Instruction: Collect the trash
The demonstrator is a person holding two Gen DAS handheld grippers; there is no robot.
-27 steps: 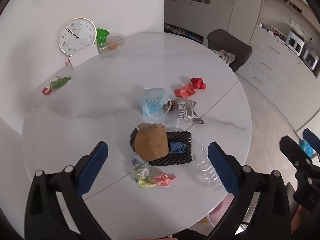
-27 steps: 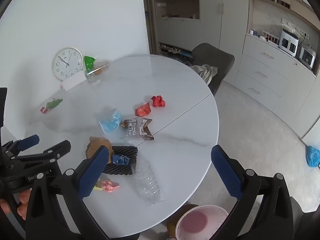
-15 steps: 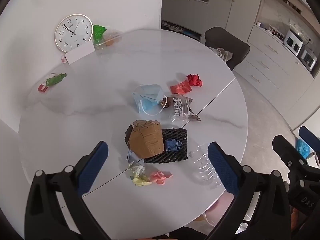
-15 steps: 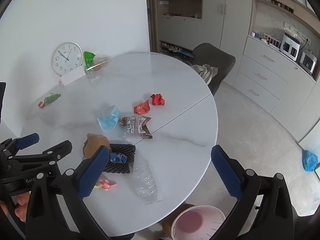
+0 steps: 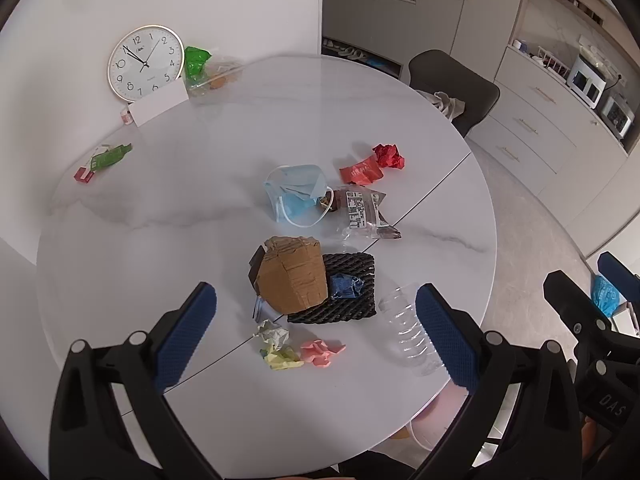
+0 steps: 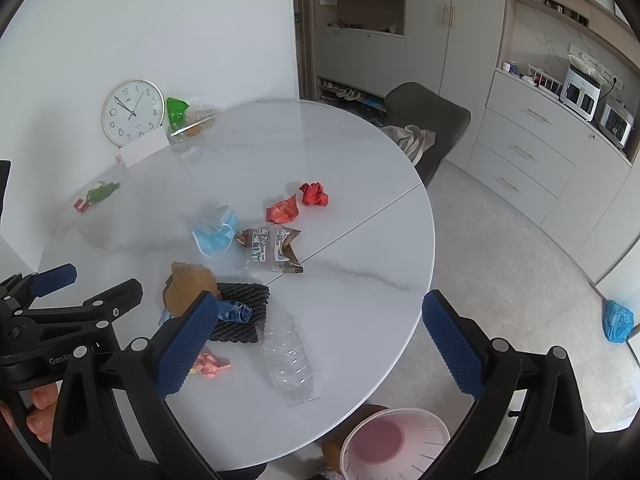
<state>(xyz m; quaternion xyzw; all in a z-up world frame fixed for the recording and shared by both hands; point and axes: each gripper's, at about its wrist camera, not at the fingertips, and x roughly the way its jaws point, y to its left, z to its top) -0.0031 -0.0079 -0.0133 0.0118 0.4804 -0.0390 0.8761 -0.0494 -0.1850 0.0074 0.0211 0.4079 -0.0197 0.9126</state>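
Observation:
Trash lies on the round white table (image 5: 160,208): a crushed brown cardboard piece (image 5: 294,278) on a black foam net (image 5: 352,296), a blue mask (image 5: 298,194), a brown snack wrapper (image 5: 362,212), red crumpled paper (image 5: 388,156), a red wrapper (image 5: 360,172), a clear plastic bottle (image 5: 408,336), and pink (image 5: 320,352) and yellow paper scraps (image 5: 280,356). My left gripper (image 5: 316,328) is open and empty above the near scraps. My right gripper (image 6: 316,340) is open and empty above the bottle (image 6: 290,360). A pink bin (image 6: 396,444) stands on the floor below the table edge.
A wall clock (image 5: 146,64), a white card and green packaging (image 5: 196,60) stand at the table's far side. A green and red wrapper (image 5: 104,160) lies at the left. A dark chair (image 6: 428,120) stands behind the table. Cabinets line the right wall.
Both grippers have drawn back and up a little, so the table looks slightly farther away. Nothing on the table has moved.

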